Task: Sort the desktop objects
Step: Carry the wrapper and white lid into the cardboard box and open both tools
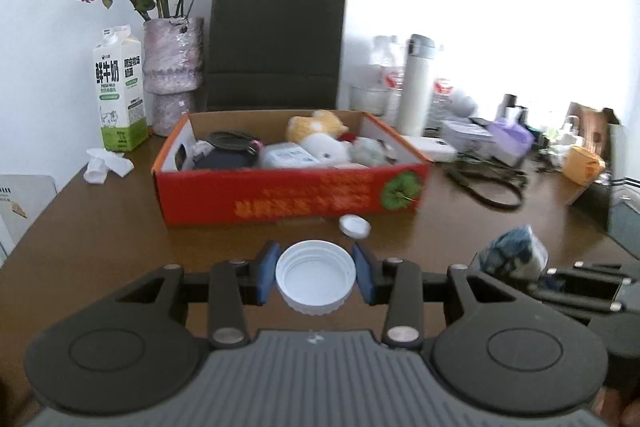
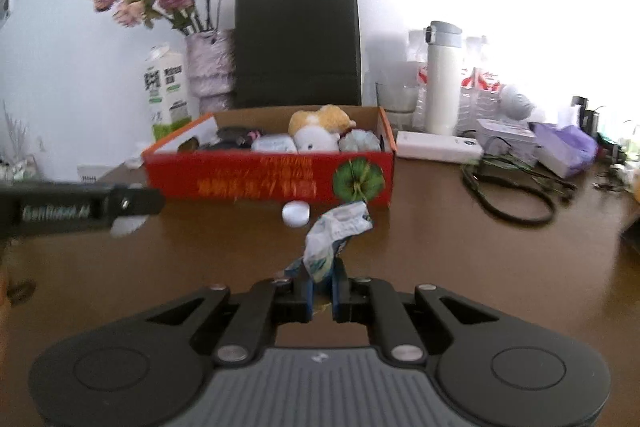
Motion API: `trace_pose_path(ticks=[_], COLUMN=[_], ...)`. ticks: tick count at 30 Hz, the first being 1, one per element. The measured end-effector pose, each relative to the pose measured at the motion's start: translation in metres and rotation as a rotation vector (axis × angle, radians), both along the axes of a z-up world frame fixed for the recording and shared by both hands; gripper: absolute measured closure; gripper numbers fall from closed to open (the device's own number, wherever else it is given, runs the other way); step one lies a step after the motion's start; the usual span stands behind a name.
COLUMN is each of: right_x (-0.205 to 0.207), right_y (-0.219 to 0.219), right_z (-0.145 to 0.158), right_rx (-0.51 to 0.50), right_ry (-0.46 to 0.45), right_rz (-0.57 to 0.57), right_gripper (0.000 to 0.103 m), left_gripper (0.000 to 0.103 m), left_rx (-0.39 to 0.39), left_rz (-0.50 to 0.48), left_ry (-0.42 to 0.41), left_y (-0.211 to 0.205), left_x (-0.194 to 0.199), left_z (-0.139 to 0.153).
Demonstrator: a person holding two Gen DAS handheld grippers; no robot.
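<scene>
A: We've got the right gripper (image 2: 322,287) clamped tight on a crumpled blue-and-white wrapper (image 2: 335,231), held above the brown table (image 2: 440,259).

B: Ahead we see the red box (image 2: 272,179) holding plush toys (image 2: 320,131), with a small white cap (image 2: 296,213) lying just before it.

A: And our left gripper (image 2: 80,209) juts in from the left edge, something white beneath its tip.

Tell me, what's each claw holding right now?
Left gripper shut on big white lid. Right gripper shut on crumpled wrapper. Small white cap lies before red box.
</scene>
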State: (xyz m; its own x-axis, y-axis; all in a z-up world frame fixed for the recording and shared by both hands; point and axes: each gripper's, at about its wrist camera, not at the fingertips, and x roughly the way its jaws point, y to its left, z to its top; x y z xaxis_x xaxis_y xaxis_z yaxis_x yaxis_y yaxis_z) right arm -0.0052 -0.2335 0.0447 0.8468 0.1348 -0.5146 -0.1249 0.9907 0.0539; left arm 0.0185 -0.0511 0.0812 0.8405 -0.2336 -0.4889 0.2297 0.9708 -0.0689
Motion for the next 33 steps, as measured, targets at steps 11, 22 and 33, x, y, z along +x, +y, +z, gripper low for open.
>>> trace_pose_path(ticks=[11,22,33], right_x=[-0.122,-0.175,-0.179], right_y=[-0.009,0.007,0.014], right_z=[-0.006,-0.001,0.031], right_rx=[0.048,0.024,0.046], right_ry=[-0.004,-0.094,-0.241], right_rz=[-0.029,-0.014,-0.029], right_gripper=[0.096,0.096,0.096], left_gripper=[0.062,0.062,0.062], left_rx=[0.001,-0.014,-0.037], left_rz=[-0.021,0.022,0.028], left_ry=[0.033,-0.02,-0.076], left_y=[-0.007,0.013,0.015], left_x=[-0.113,-0.169,-0.17], left_z=[-0.01,-0.009,-0.001])
